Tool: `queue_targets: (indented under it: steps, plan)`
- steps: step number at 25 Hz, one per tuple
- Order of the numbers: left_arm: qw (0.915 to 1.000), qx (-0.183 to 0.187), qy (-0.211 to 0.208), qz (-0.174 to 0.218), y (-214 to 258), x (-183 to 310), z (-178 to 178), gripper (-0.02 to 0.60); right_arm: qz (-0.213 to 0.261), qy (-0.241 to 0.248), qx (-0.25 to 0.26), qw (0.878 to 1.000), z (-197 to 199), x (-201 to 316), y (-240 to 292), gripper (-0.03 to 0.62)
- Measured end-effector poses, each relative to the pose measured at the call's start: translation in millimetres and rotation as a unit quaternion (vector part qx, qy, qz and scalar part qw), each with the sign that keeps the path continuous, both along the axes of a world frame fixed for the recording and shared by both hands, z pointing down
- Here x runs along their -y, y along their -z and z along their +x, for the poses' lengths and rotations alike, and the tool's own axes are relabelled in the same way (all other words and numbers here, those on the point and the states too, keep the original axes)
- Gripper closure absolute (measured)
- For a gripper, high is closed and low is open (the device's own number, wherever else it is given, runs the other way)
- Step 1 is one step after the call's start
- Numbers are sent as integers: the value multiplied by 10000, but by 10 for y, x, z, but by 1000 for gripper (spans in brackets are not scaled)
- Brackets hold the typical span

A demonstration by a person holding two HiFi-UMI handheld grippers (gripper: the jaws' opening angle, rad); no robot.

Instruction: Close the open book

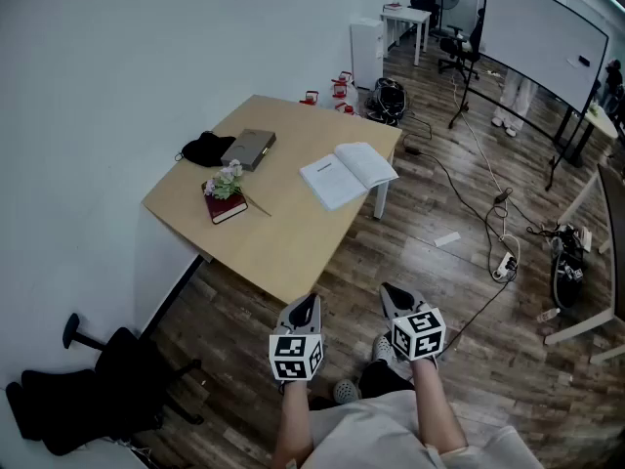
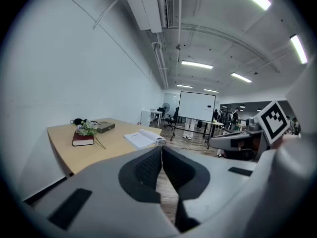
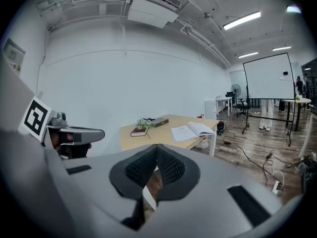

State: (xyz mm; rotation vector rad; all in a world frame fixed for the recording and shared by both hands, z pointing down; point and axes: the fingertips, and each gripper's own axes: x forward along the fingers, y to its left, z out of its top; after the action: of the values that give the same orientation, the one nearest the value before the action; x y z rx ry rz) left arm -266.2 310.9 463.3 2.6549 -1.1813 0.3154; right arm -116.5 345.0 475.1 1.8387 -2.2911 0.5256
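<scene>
Where it lies, open book stretches diagonally up-right.

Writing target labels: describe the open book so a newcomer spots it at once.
Find the light wooden table against the white wall. Toward its right edge in the head view lies the open book. It alone is white with pages spread; the red book under flowers and the flat grey item further left are closed.

No legible text, print on the open book too small to read
</scene>
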Motion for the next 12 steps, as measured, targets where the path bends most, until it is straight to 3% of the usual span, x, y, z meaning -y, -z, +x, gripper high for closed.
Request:
queue_targets:
  steps: [12]
  plan:
    - [9999,29,-115,108,0,43,145,558,38,-174,127,9998,134,-39,1,587]
